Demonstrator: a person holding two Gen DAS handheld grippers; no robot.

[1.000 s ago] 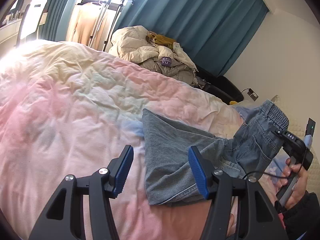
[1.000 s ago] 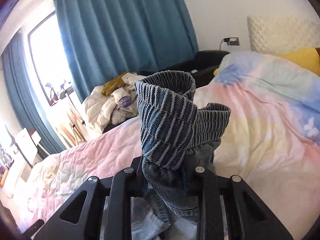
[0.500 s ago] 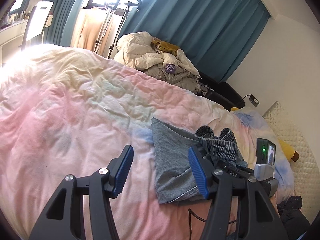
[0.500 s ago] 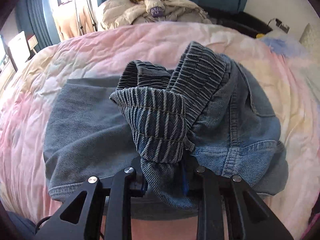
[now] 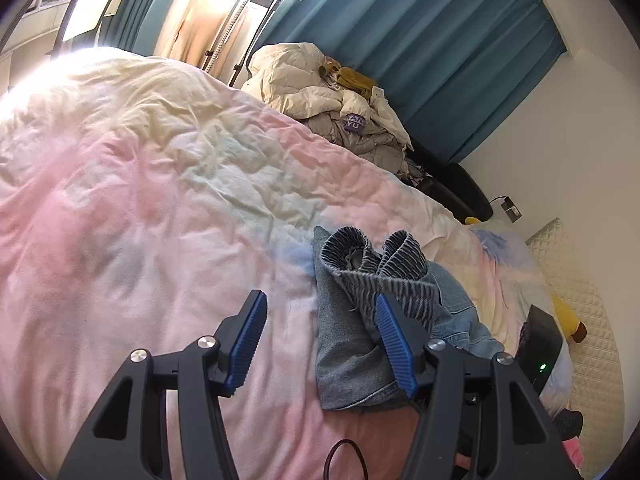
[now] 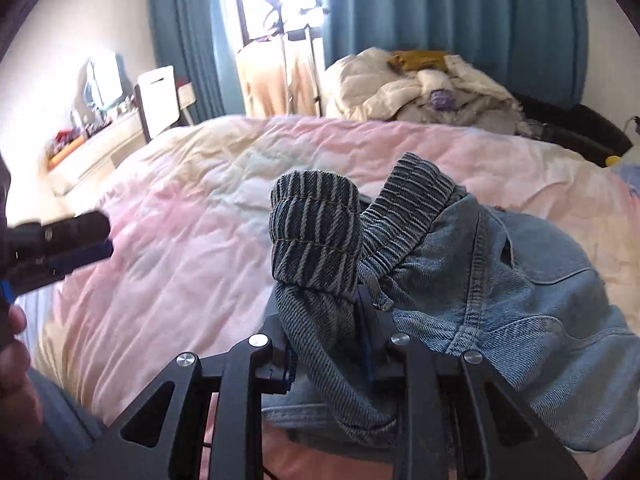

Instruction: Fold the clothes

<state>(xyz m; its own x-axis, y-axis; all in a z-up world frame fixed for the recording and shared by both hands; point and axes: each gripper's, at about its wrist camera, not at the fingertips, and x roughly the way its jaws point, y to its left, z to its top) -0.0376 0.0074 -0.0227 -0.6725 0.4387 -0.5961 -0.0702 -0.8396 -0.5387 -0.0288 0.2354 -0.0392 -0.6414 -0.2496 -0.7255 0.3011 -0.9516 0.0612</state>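
Jeans (image 6: pixel 500 280) lie on the bed (image 5: pixel 160 200), on the near right part of the pink and yellow quilt. They are light blue, with a stretchy ribbed waistband (image 6: pixel 316 232) that is bunched up and sticks up in two humps. One part of the jeans lies flat on the quilt, and the top part with the pocket is laid over it, so a fold looks partly made.

The right gripper (image 6: pixel 328 360) has its jaws narrow and pinched on the waistband cloth. The cloth fills the gap between them and stands up above them. The left gripper (image 5: pixel 320 340) has its jaws wide with nothing in them. It hangs over the quilt just left of the jeans, and its right finger (image 5: pixel 394 348) is in front of the edge of the denim. It is not clear if that finger touches the cloth.

Denim like this is likely thick and a bit heavy, but it bends and flops. It should not slip much, and it cannot break. The waistband is the fattest part, so it gives a good place to hold. A seam or the hem edge should work well too. Flat cloth in the middle would be hard to pinch.

Far across the bed, a heap of pale coats (image 5: pixel 332 108) sits in front of the blue curtain (image 5: pixel 460 60).
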